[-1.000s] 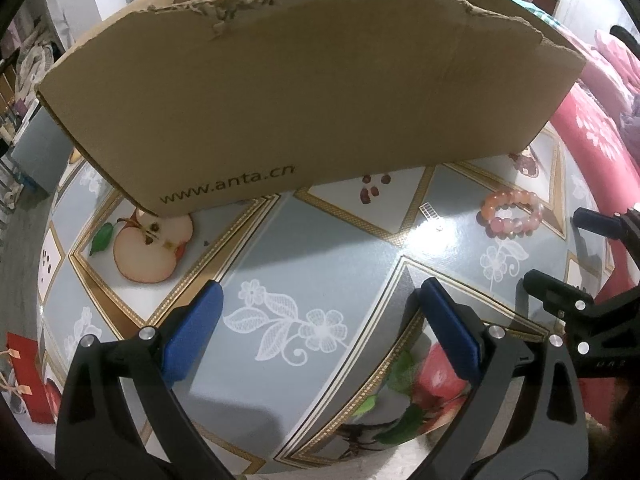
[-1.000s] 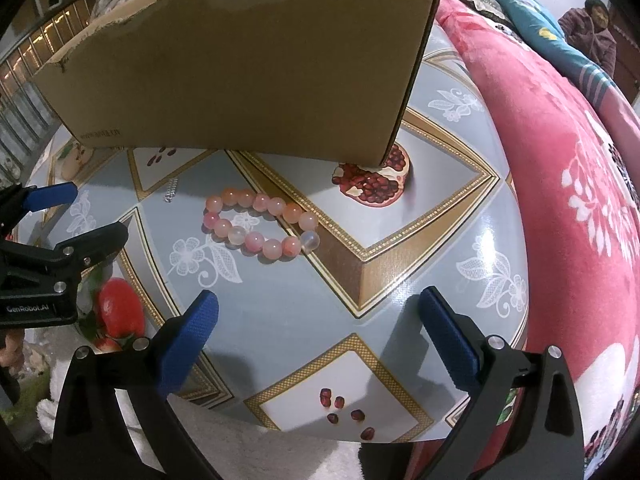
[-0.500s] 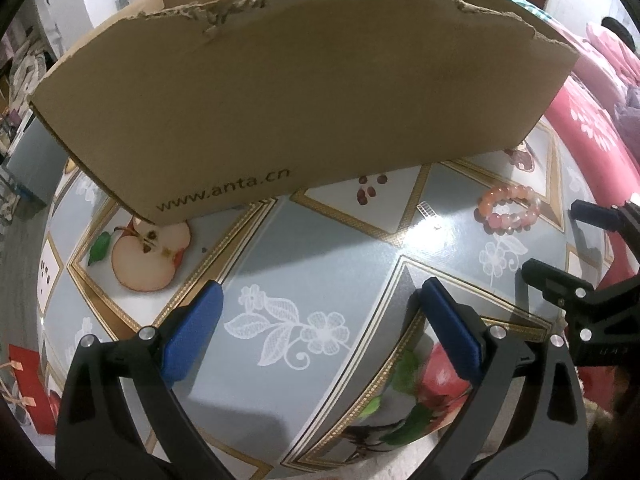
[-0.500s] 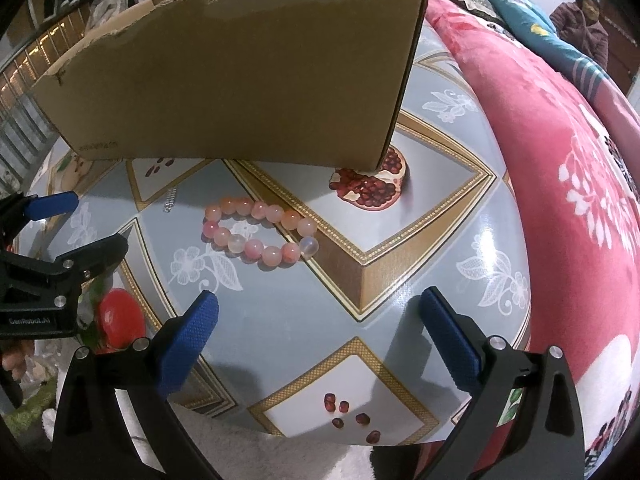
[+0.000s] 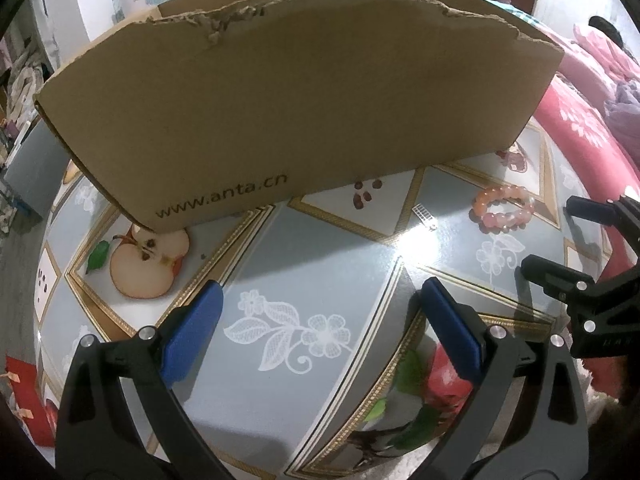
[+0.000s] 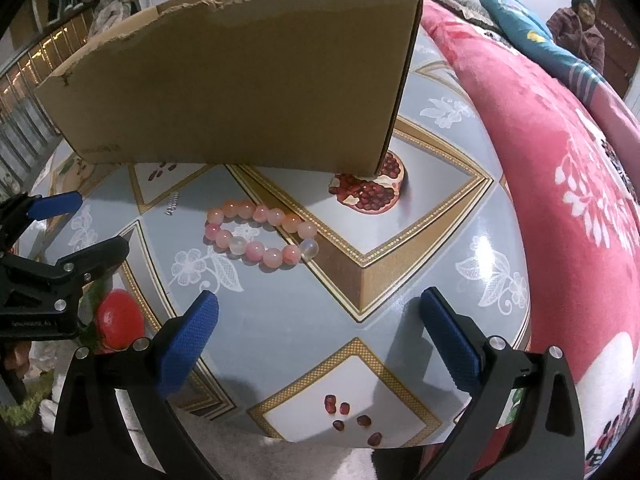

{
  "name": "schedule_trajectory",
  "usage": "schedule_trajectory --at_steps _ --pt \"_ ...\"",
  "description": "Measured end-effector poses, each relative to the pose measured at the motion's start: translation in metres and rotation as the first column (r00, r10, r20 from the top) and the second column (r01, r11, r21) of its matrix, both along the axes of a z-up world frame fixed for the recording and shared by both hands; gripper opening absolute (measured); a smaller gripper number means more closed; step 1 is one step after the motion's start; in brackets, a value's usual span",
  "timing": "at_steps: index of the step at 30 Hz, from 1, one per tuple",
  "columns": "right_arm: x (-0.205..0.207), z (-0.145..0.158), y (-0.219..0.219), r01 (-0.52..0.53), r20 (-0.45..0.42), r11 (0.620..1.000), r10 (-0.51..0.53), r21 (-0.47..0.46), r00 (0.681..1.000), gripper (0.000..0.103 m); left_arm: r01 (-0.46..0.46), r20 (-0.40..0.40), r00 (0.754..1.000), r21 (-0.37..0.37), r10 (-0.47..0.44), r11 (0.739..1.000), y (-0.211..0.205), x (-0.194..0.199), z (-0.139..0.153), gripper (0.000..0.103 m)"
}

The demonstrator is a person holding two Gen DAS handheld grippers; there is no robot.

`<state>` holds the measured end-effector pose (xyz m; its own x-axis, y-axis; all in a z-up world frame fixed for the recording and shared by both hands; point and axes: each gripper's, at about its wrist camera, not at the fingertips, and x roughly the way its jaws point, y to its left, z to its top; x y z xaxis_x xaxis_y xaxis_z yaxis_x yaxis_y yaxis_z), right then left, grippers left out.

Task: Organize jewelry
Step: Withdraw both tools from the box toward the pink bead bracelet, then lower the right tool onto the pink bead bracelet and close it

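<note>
Beside the cardboard box (image 6: 240, 80), a pink bead bracelet (image 6: 260, 236) lies unpacked, both the left gripper (image 5: 320, 328) and right gripper (image 6: 316, 332) wide and empty.

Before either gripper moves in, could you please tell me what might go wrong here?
1. The pink bead bracelet lies flat on the glossy tablecloth; the open right gripper could push it along rather than lift it.
2. The small silver piece beside it is tiny and easily missed or knocked.
3. The cardboard box has a tall wall, so a low carry may hit it.
</note>
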<state>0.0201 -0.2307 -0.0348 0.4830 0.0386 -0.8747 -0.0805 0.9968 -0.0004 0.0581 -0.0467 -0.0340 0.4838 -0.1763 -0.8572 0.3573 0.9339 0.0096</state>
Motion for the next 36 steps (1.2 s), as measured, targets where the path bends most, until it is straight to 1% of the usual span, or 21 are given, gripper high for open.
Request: schedule_trajectory --at_steps 2,6,8,10,11,12,13,16,18,20,22,23,25,27,28,32,33,36 --pt "-0.002 0.003 -0.001 0.001 -0.002 1.000 -0.001 0.003 1.000 0.097 0.007 0.001 1.000 0.000 -0.007 1.000 0.000 -0.003 0.000 0.096" --pt "-0.010 0.020 -0.013 0.029 0.079 0.999 -0.031 0.022 0.996 0.097 0.009 0.005 1.000 -0.001 -0.009 1.000 0.001 -0.007 0.000 0.096" --pt "-0.011 0.027 -0.020 0.037 0.106 0.997 -0.044 0.061 0.993 0.092 0.009 0.005 1.000 -0.001 -0.009 1.000 0.002 -0.009 0.000 0.096" --pt "-0.008 0.031 -0.027 0.053 0.113 0.993 -0.065 0.105 0.991 0.081 0.009 0.006 1.000 -0.001 -0.009 1.000 0.002 -0.008 0.000 0.096" --pt "-0.006 0.031 -0.027 0.054 0.112 0.992 -0.066 0.113 0.992 0.077 0.009 0.007 1.000 -0.002 -0.009 1.000 0.002 -0.010 -0.001 0.096" --pt "-0.003 0.030 -0.027 0.053 0.103 0.991 -0.066 0.123 0.993 0.068 0.010 0.008 1.000 -0.002 -0.010 1.000 0.002 -0.010 0.000 0.096" --pt "0.000 0.028 -0.026 0.047 0.089 0.990 -0.058 0.130 0.994 0.063 0.009 0.008 1.000 -0.001 -0.009 1.000 0.002 -0.008 -0.001 0.096" --pt "0.007 0.026 -0.018 0.020 0.080 0.992 -0.031 0.127 0.996 0.053 0.010 0.009 1.000 -0.002 -0.009 1.000 0.003 -0.010 -0.002 0.096" --pt "0.012 0.024 -0.014 0.006 0.075 0.993 -0.016 0.119 0.997 0.051 0.012 0.011 1.000 -0.002 -0.012 1.000 0.003 -0.011 -0.002 0.096" --pt "0.019 0.019 -0.013 -0.002 0.062 0.994 -0.005 0.113 0.998 0.046 0.015 0.014 1.000 -0.003 -0.015 1.000 0.004 -0.013 -0.002 0.096" --pt "0.023 0.014 -0.009 -0.007 0.042 0.994 0.002 0.105 0.999 0.038 0.019 0.015 1.000 -0.003 -0.019 1.000 0.005 -0.015 -0.002 0.096" --pt "0.024 0.012 -0.008 -0.009 0.036 0.995 0.005 0.097 0.999 0.037 0.021 0.014 1.000 -0.003 -0.021 1.000 0.005 -0.014 -0.001 0.096" --pt "0.026 0.008 -0.005 -0.017 0.026 0.996 0.015 0.089 1.000 0.031 0.024 0.012 1.000 -0.002 -0.024 1.000 0.005 -0.014 -0.001 0.096" --pt "0.026 0.009 0.000 -0.034 0.029 0.998 0.032 0.061 0.999 0.030 0.026 0.010 1.000 -0.002 -0.026 1.000 0.004 -0.011 -0.003 0.096" --pt "0.026 0.009 0.003 -0.047 0.028 0.998 0.046 0.051 0.999 0.026 0.026 0.009 1.000 -0.002 -0.026 1.000 0.004 -0.011 -0.003 0.096" --pt "0.022 0.010 0.009 -0.071 0.021 0.997 0.070 0.041 0.997 0.020 0.025 -0.003 1.000 0.002 -0.025 1.000 0.002 -0.004 -0.003 0.096" --pt "0.021 0.010 0.009 -0.075 0.016 0.996 0.074 0.048 0.997 0.016 0.025 -0.007 1.000 0.004 -0.025 1.000 0.002 -0.002 -0.002 0.096" --pt "0.020 0.011 0.006 -0.054 0.008 0.996 0.054 0.068 0.999 0.015 0.022 -0.028 0.999 0.009 -0.021 1.000 0.000 0.004 -0.001 0.096"
